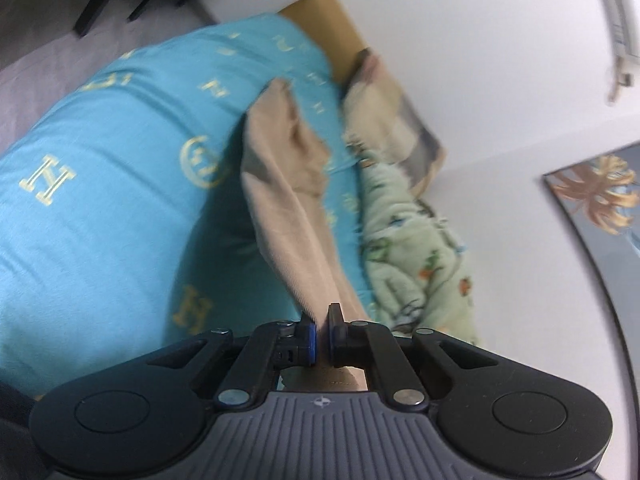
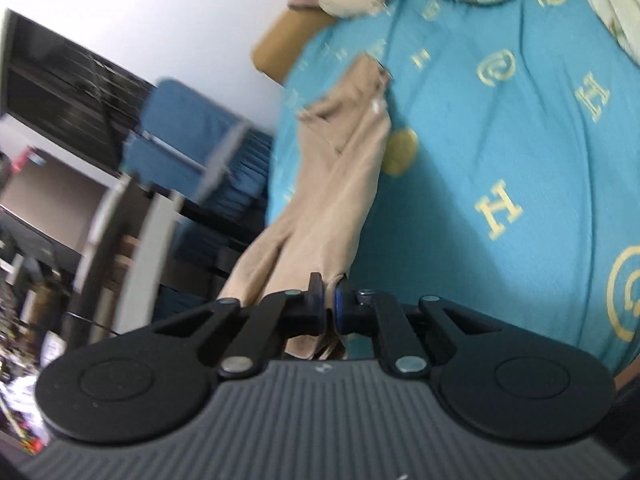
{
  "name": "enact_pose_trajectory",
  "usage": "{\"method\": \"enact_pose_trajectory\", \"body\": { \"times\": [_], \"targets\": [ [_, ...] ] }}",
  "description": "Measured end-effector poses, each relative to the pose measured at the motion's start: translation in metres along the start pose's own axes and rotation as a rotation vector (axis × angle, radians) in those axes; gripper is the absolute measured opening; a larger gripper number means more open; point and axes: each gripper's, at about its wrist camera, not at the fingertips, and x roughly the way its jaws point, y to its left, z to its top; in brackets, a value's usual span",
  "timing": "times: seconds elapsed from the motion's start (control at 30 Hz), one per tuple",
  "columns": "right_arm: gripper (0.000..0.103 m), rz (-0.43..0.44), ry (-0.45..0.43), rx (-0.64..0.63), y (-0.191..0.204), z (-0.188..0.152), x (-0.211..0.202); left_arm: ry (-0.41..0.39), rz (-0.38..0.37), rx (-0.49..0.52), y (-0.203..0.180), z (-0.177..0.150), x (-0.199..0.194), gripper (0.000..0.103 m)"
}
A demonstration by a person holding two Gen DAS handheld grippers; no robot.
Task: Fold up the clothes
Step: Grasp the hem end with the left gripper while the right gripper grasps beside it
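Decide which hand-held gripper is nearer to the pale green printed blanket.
Left. The left hand-held gripper, clamping the beige garment, has the blanket just beside it; the right hand-held gripper sees the blanket far across the turquoise sheet.

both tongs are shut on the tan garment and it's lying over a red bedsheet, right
Not quite: the bedsheet is turquoise with gold letters, not red, as both wrist views show. The rest holds: the left tongs and right tongs are each shut on the tan garment.

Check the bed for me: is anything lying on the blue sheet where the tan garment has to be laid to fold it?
Nothing visible on the open blue sheet. Both grippers grip the tan garment; a pale green printed blanket lies bunched at the sheet's wall-side edge.
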Motion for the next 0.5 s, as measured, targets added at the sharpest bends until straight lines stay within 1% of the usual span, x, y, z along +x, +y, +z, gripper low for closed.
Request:
{"method": "enact_pose_trajectory", "body": {
  "times": [0.07, 0.17, 0.37, 0.5],
  "targets": [
    [0.008, 0.009, -0.019, -0.011, 0.01, 0.003, -0.008, -0.015, -0.017, 0.006, -0.011, -0.008, -0.01, 0.005],
    [0.008, 0.027, -0.045, -0.007, 0.014, -0.002, -0.028, -0.027, -0.045, 0.0, -0.017, -0.026, -0.03, 0.005],
    [0.008, 0.047, -0.087, -0.031, 0.019, -0.025, -0.074, -0.046, -0.097, -0.009, -0.018, -0.071, -0.072, 0.005],
    [0.008, 0.051, -0.118, -0.04, 0.022, -0.043, -0.1, -0.056, -0.111, -0.008, -0.02, -0.095, -0.09, 0.005]
  ]
}}
